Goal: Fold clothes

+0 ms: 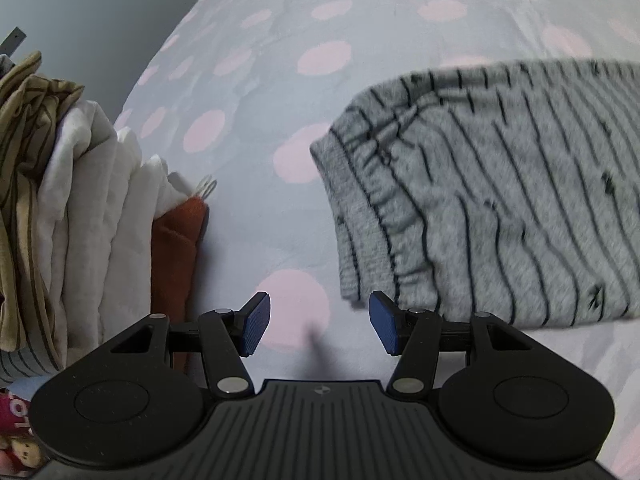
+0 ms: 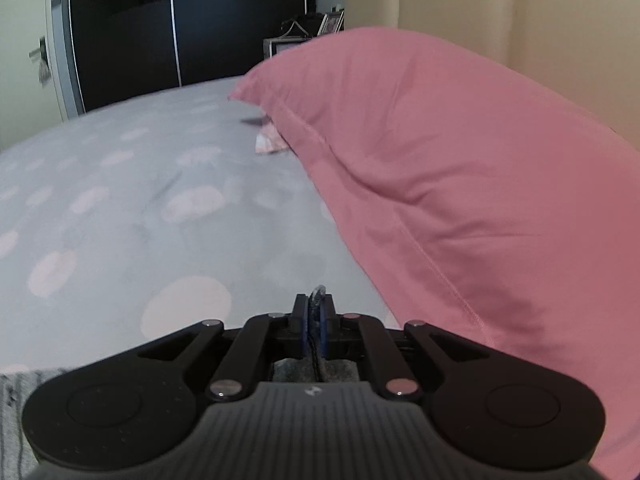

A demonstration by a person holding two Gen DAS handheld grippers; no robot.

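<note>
Two tools in view. Left tool (image 1: 318, 322) hangs over the bed (image 1: 256, 128), its blue pads parted with nothing between them. Grey striped garment (image 1: 500, 200) lies at 2 o'clock in the left view, its hem close to the right pad. Stack of folded clothes (image 1: 92, 208) at 9 o'clock: tan striped, white, rust pieces. Red item with white letters at the lower left edge, not readable. Right tool (image 2: 316, 318) is clamped tight on a thin fold of grey striped fabric (image 2: 318, 296), which pokes up between the pads. Pink pillow (image 2: 460, 168) fills 1 to 4 o'clock. Dark wardrobe (image 2: 168, 28) at 11 o'clock. Small logo on each tool body, unreadable.
</note>
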